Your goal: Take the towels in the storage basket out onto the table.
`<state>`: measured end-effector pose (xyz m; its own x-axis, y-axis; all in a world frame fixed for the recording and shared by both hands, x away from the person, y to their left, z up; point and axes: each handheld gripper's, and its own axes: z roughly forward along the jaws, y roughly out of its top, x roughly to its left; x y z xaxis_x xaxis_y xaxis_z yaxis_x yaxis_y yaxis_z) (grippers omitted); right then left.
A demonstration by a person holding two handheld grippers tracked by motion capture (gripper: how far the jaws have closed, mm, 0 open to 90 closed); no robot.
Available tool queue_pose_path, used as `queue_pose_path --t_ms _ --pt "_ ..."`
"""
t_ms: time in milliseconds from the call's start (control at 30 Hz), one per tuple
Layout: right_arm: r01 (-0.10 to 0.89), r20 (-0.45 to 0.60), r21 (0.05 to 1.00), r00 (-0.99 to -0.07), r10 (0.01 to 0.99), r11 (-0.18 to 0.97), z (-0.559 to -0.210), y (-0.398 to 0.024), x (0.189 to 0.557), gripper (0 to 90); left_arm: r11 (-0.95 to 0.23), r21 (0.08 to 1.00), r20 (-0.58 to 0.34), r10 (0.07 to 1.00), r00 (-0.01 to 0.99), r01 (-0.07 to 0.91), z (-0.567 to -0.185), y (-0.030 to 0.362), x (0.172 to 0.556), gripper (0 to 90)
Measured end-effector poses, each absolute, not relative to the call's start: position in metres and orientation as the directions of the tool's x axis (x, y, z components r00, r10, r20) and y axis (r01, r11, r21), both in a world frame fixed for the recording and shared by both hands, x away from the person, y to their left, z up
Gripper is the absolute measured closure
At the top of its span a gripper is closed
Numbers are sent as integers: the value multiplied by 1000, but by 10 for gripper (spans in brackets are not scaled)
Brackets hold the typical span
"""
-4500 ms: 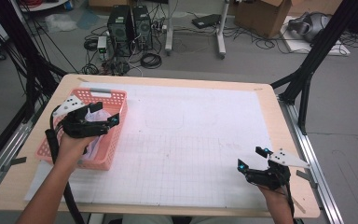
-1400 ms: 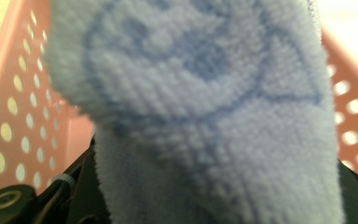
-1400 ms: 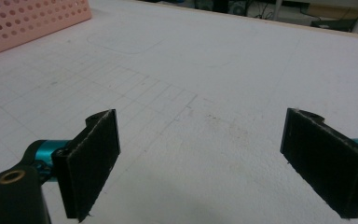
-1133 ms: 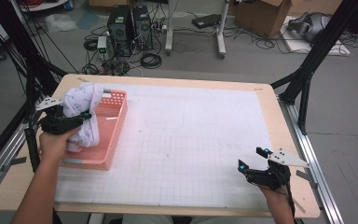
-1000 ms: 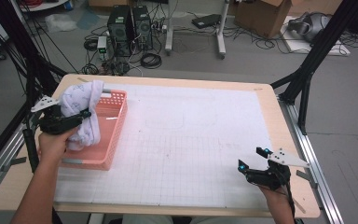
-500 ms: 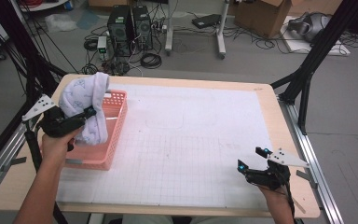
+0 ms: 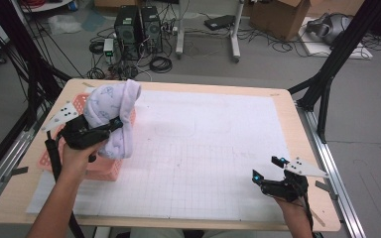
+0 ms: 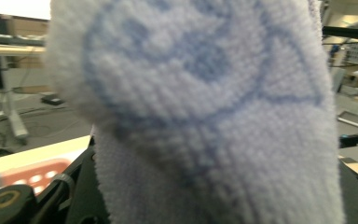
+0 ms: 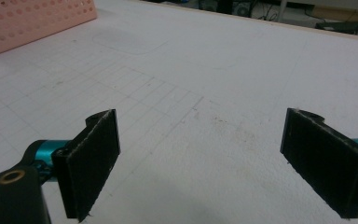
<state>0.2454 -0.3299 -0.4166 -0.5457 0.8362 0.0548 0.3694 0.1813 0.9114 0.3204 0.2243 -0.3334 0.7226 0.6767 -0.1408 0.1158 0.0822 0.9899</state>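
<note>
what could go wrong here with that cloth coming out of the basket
The left gripper holds the bulky pale blue cloth by one bunched part; it could slip free. Its hanging end sits against the pink basket and may drag or tip it. The right gripper waits open, far across the table.

High view: above near edge, facing fwd/down. Gripper cams: low, close along jaws. Shared: pink basket (image 7: 96,166) (image 9: 32,21), grid mat (image 7: 218,148) (image 9: 223,70).

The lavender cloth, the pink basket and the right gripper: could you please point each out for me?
lavender cloth (image 7: 113,111): high view, on its bunched middle.
pink basket (image 7: 99,167): high view, on its near wall.
right gripper (image 7: 266,169): high view, midway between its open fingertips.
</note>
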Motion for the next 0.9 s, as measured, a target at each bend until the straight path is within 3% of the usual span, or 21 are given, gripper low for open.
queue_pose_path --t_ms 333,900 --pt "368 53 911 -546 836 183 -417 -330 245 104 52 992 -121 594 795 112 -333 181 319 493" --pt "374 59 910 -544 837 179 -418 -332 245 104 -21 988 -116 531 839 151 -355 113 328 487"
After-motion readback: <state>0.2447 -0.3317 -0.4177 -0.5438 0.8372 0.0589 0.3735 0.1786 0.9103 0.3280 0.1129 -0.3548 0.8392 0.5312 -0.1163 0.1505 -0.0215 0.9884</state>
